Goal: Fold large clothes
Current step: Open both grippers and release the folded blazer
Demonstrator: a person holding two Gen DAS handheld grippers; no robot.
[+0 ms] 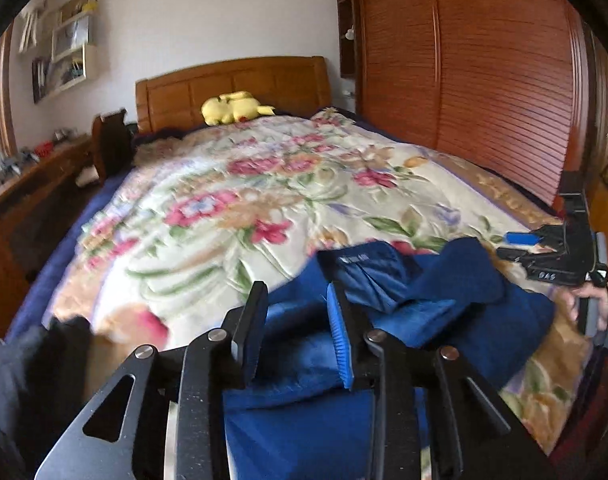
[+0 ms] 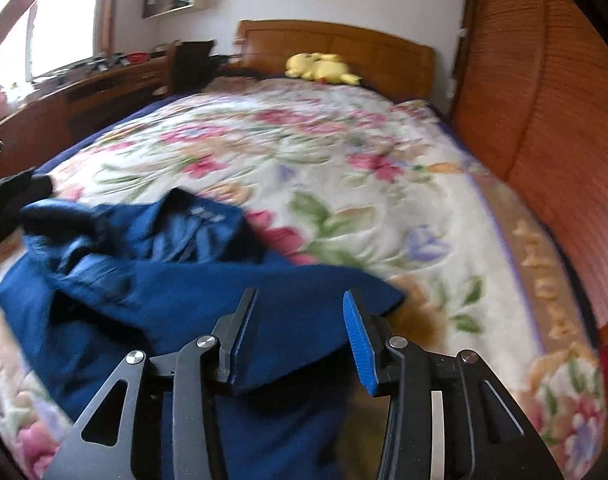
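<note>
a wide bed [image 1: 103, 208] fills both views, spread with a plush quilted blanket [image 2: 344, 184] in cream with pink, green and lilac flowers, its near edge trimmed in tan. along the bed's right side stands a reddish wooden wardrobe [image 1: 484, 80] with ribbed slatted doors, and a panelled wooden headboard [image 1: 231, 84] closes the far end. the navy blue garment [image 2: 143, 288], a soft matte cloth with a collar and a small printed label, lies crumpled in loose folds at the near edge of the bed, toward its near right corner as the left wrist view shows it. the left gripper [image 1: 299, 300] stands with its jaws apart, blue cloth lying between and under them, the ribbed blue pad clear of the fabric. the right gripper [image 2: 299, 308] is likewise released, jaws spread over a flap of the garment that reaches between them without being pinched. a yellow plush toy [image 1: 233, 107] lies against the headboard.
</note>
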